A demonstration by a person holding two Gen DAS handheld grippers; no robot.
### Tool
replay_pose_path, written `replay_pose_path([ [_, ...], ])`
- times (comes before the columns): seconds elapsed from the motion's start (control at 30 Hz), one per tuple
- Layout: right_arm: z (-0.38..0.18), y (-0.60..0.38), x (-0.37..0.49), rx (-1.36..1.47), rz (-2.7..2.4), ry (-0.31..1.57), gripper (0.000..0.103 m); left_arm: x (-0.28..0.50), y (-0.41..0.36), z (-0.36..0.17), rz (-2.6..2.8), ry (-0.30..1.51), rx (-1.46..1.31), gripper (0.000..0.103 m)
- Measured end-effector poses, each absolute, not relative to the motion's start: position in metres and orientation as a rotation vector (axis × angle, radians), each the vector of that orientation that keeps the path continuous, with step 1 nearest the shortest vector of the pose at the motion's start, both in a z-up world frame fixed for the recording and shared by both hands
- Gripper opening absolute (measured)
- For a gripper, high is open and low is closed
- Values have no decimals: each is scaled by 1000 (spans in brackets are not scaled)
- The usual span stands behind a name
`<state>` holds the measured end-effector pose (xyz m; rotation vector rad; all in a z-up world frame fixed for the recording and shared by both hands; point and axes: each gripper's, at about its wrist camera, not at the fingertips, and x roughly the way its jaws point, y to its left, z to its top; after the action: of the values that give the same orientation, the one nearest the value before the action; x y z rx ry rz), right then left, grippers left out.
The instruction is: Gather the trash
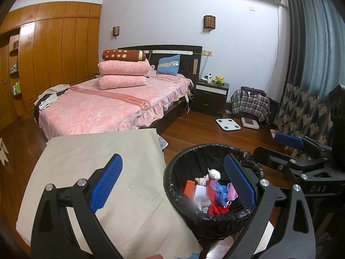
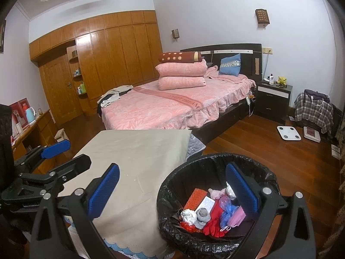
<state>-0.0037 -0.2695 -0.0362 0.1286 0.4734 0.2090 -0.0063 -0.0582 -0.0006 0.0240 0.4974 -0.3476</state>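
A round bin with a black liner (image 1: pixel 179 196) (image 2: pixel 172 226) stands on the floor beside a table under a beige cloth (image 1: pixel 107 151) (image 2: pixel 138 151). Inside lie several pieces of trash (image 1: pixel 212 191) (image 2: pixel 207 211): crumpled paper, an orange packet, red and blue plastic, a pink mask. My left gripper (image 1: pixel 173 185) hangs open and empty over the table edge and bin rim. My right gripper (image 2: pixel 172 192) is open too, holding nothing, its right finger above the bin. In the left wrist view the right gripper (image 1: pixel 301 149) shows at right; the left gripper (image 2: pixel 49 157) shows at left in the other.
A bed with pink covers (image 1: pixel 101 105) (image 2: pixel 172 103) lies beyond the table. A dark nightstand (image 1: pixel 211 95), a white scale (image 1: pixel 228 124) and a plaid-covered pile (image 1: pixel 251 103) sit on the wood floor. A curtain (image 1: pixel 312 64) hangs right; a wooden wardrobe (image 2: pixel 107 60) lines the left wall.
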Motion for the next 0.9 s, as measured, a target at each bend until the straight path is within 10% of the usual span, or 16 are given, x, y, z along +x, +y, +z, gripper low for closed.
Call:
replay_pose_path([
  [0.9, -36, -268, -3, 130, 210, 476, 97, -7, -59, 0, -346, 497, 26, 93],
])
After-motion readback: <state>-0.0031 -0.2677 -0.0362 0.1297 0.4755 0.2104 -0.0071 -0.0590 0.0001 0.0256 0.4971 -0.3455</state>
